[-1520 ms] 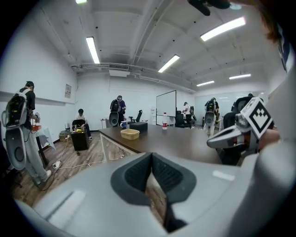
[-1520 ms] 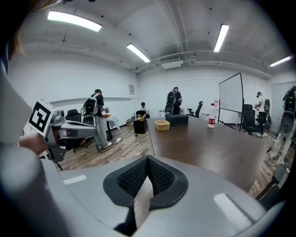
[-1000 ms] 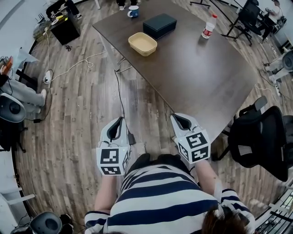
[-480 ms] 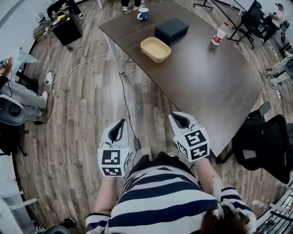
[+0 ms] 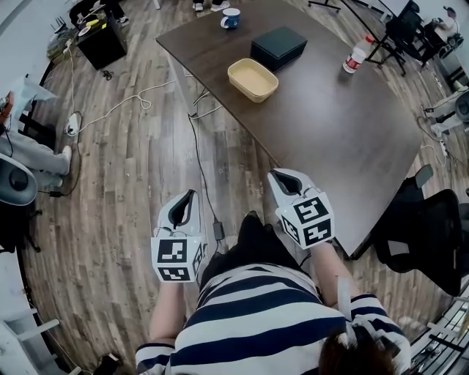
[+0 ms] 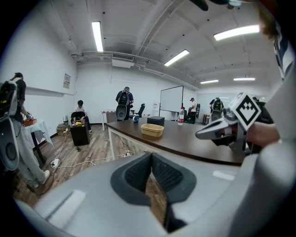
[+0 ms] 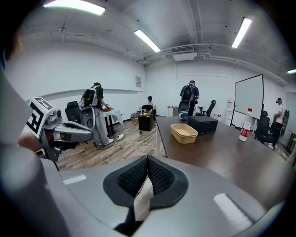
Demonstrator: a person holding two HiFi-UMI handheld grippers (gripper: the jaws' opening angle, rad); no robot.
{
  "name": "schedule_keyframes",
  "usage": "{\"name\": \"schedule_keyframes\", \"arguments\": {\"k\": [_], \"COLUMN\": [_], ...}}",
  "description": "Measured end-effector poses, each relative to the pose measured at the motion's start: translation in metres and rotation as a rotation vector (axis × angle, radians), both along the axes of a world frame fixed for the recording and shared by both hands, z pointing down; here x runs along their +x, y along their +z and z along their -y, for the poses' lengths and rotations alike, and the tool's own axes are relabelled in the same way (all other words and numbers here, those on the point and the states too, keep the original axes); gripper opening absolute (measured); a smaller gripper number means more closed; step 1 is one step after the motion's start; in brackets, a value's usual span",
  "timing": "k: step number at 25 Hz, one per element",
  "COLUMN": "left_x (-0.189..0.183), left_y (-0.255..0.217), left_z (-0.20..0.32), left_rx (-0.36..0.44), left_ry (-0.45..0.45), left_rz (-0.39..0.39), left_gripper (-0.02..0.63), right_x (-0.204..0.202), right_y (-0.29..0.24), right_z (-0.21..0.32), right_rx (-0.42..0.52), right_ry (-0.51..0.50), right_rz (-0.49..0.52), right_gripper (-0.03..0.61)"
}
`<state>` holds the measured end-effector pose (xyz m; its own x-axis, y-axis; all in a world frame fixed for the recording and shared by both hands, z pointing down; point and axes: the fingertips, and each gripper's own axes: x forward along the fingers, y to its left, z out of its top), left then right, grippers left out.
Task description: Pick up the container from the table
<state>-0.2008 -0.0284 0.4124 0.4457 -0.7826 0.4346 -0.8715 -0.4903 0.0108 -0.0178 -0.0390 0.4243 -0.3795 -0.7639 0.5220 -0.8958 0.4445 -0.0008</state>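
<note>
The container (image 5: 253, 79) is a shallow tan tub, empty, on the far part of the dark brown table (image 5: 344, 146). It also shows small in the left gripper view (image 6: 152, 130) and the right gripper view (image 7: 184, 132). My left gripper (image 5: 189, 196) hangs over the wood floor to the left of the table, jaws together and holding nothing (image 6: 151, 155). My right gripper (image 5: 281, 178) is at the table's near edge, also shut and empty (image 7: 147, 159). Both are far short of the container.
Behind the container stand a dark box (image 5: 278, 47), a mug (image 5: 231, 17) and a water bottle (image 5: 355, 57). A black office chair (image 5: 432, 234) stands at the table's right. Cables (image 5: 198, 146) run over the floor on the left. People stand at the room's far side (image 7: 188, 99).
The table and the container have come closer and lower in the head view as the person stepped towards them. Both grippers travelled along, still shut.
</note>
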Motion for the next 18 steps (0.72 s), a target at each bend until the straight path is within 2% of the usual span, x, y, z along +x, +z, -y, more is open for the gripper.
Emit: {"name": "schedule_keyframes", "arguments": {"k": [7, 18], "left_x": [0.007, 0.036], "left_y": [0.002, -0.004], "left_z": [0.056, 0.146], "left_rx": [0.010, 0.006], "left_ry": [-0.015, -0.045], "left_rz": [0.003, 0.018], "left_gripper": [0.000, 0.000], "right_x": [0.003, 0.032], "right_y": [0.006, 0.004], "right_z": [0.061, 0.170], "right_rx": [0.007, 0.032], "right_ry": [-0.015, -0.047], "right_rz": [0.002, -0.014], "right_gripper": [0.000, 0.009]}}
